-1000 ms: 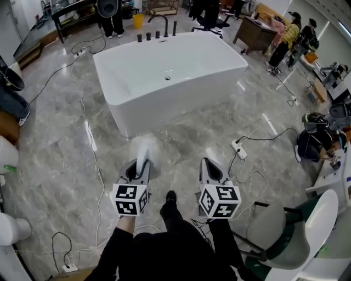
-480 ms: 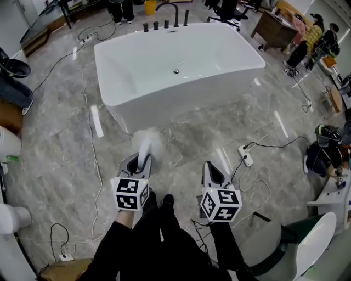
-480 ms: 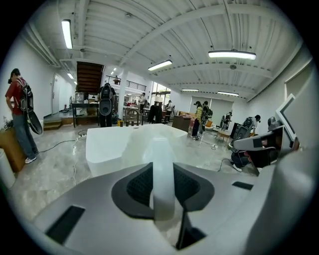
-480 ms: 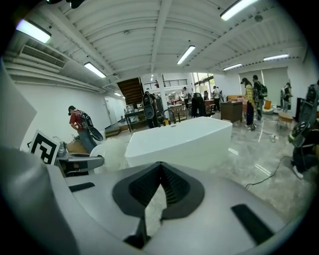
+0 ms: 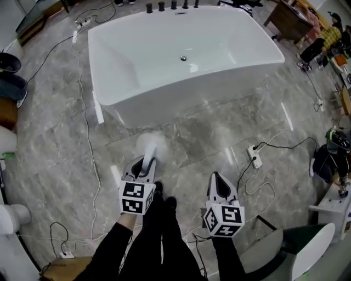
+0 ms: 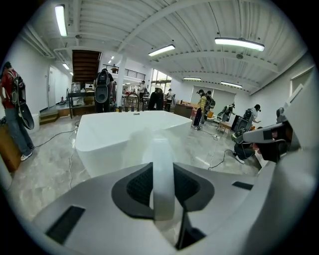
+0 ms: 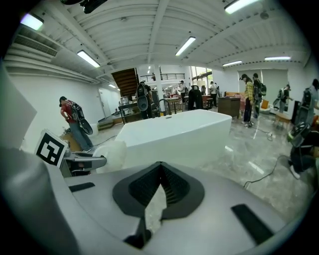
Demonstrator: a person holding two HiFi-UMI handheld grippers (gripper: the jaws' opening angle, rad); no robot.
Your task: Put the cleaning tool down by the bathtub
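The white bathtub (image 5: 192,101) fills the top of the head view, standing on grey marble floor. My left gripper (image 5: 143,163) is shut on the white handle of the cleaning tool (image 5: 149,144), whose fluffy white head points toward the tub's near wall, above the floor. In the left gripper view the handle (image 6: 162,154) runs straight out between the pads of the left gripper (image 6: 162,191), with the tub (image 6: 104,134) just ahead. My right gripper (image 5: 218,178) is shut with nothing in it; in the right gripper view, the right gripper (image 7: 160,172) faces the tub (image 7: 174,132), and the tool's head (image 7: 115,153) shows at left.
A white power strip (image 5: 254,156) with a looping cable lies on the floor right of the right gripper. A long cable (image 5: 88,137) runs down the left side. Black faucet fittings (image 5: 170,5) stand on the tub's far rim. A chair (image 5: 307,247) is at bottom right.
Both grippers and the view have come closer to the bathtub, which now sits larger and nearer. The left gripper still holds the tool; the right stays shut.
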